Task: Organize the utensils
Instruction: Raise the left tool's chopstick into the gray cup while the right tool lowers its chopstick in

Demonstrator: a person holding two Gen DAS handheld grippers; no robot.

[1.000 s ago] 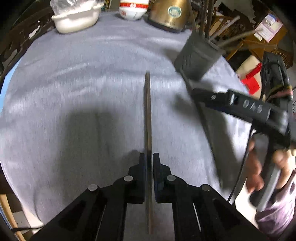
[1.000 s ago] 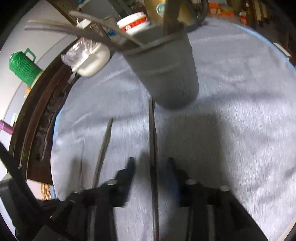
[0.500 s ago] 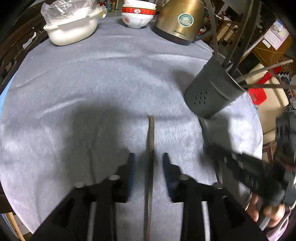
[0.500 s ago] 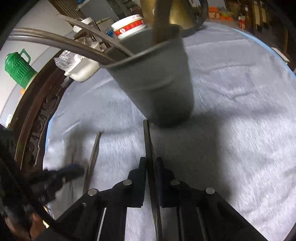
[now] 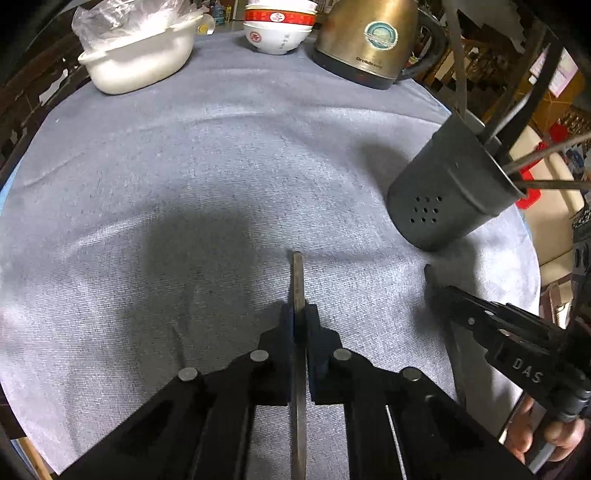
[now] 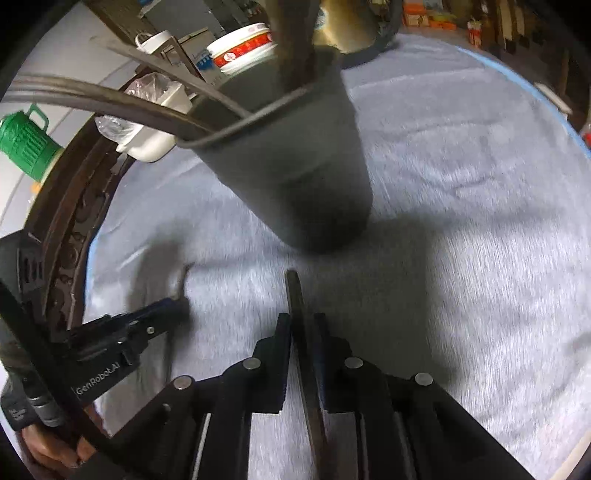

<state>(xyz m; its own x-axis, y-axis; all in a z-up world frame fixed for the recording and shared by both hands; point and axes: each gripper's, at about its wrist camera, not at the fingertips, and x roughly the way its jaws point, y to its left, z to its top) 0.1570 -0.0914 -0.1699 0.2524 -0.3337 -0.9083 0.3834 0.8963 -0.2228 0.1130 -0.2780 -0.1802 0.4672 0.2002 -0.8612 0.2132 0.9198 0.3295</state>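
My left gripper (image 5: pixel 299 314) is shut on a thin metal chopstick (image 5: pixel 297 273) whose tip points forward over the grey tablecloth (image 5: pixel 184 166). My right gripper (image 6: pixel 303 321) is shut on a second dark chopstick (image 6: pixel 293 291), its tip close in front of the dark grey utensil holder (image 6: pixel 295 177). The holder (image 5: pixel 450 199) stands at the right in the left wrist view, with several utensils sticking out of it. The right gripper (image 5: pixel 430 273) shows at the lower right of the left wrist view, and the left gripper (image 6: pixel 177 306) at the lower left of the right wrist view.
At the far edge stand a white dish with a plastic bag (image 5: pixel 136 55), stacked red-and-white bowls (image 5: pixel 279 29) and a gold kettle (image 5: pixel 365 40). A green jug (image 6: pixel 26 144) sits beyond the dark wooden table rim (image 6: pixel 74 229).
My left gripper opened, slid back along its chopstick and shut on it again nearer the tip. My right gripper closed on its chopstick and moved nearer the holder.
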